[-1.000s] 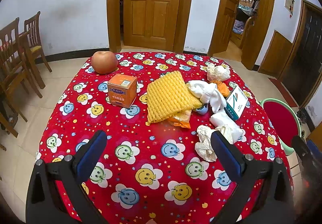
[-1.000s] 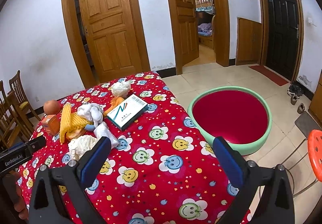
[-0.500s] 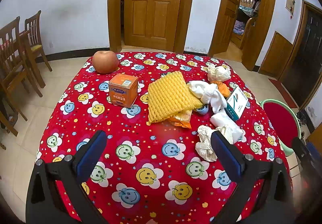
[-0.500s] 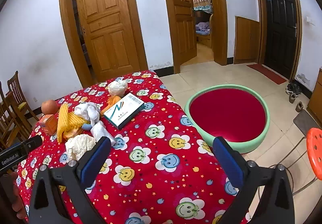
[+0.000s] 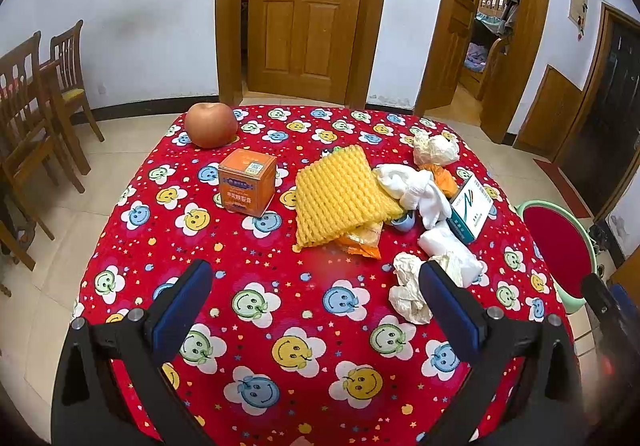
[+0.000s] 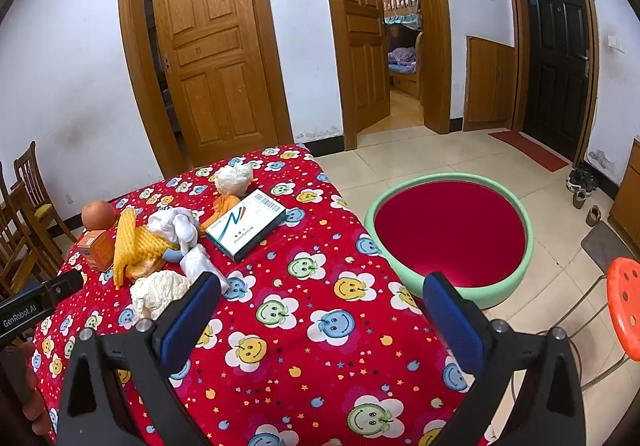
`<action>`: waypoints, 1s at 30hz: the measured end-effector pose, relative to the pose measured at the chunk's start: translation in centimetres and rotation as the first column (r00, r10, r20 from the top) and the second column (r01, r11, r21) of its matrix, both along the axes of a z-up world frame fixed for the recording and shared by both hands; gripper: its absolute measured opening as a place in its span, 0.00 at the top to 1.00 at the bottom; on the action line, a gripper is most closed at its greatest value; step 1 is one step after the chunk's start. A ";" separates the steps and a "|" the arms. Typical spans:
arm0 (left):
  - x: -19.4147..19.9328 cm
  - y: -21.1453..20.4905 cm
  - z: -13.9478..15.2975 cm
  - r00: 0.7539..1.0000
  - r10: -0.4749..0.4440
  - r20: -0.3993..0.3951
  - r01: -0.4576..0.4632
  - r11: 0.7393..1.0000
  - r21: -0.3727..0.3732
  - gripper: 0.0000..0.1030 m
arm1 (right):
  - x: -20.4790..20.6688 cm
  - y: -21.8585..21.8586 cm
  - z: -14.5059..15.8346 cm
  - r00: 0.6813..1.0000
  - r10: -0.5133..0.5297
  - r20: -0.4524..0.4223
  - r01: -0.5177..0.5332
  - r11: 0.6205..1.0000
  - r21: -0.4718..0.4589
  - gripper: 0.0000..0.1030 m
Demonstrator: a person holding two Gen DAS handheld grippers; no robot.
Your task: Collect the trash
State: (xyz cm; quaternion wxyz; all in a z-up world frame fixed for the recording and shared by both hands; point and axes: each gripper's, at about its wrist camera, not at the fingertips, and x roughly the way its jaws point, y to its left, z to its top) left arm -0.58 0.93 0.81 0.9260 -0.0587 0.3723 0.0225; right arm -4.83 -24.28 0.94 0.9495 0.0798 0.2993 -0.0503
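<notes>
Both views have shifted only slightly since a second ago: the right view now sits a little nearer the desk (image 6: pixel 304 326), with the clutter lower in frame, and nothing on the cloth has changed place; the left tongs (image 5: pixel 316 298) hang spread wide above the near part of the desk, pinching nothing; the right tongs (image 6: pixel 320 306) are likewise spread and empty, over the desk's right edge; the trash lies in a cluster on the right half of the desk: a crumpled tissue (image 5: pixel 408 294) nearest the left tongs, just beside its right finger, a white wrapper (image 5: pixel 444 246) touching it, a yellow foam net (image 5: pixel 340 197) lying over an orange packet (image 5: pixel 360 242), a white rag (image 5: pixel 416 189) against the net, and a second tissue ball (image 5: pixel 434 149) at the far edge; a white-and-teal box (image 6: pixel 244 226) lies beside the rag; an apple (image 5: pixel 211 124) and an orange box (image 5: pixel 247 181) stand apart on the left; a green-rimmed red basin (image 6: pixel 452 238) sits on the floor just right of the desk, with an orange stool (image 6: pixel 626 310) near it.
</notes>
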 end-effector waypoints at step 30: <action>0.0 0.8 -0.1 1.000 0.005 -0.002 -0.005 1.000 -0.005 0.01 | -0.1 0.6 0.4 1.000 0.010 0.004 -0.010 1.000 -0.007 0.00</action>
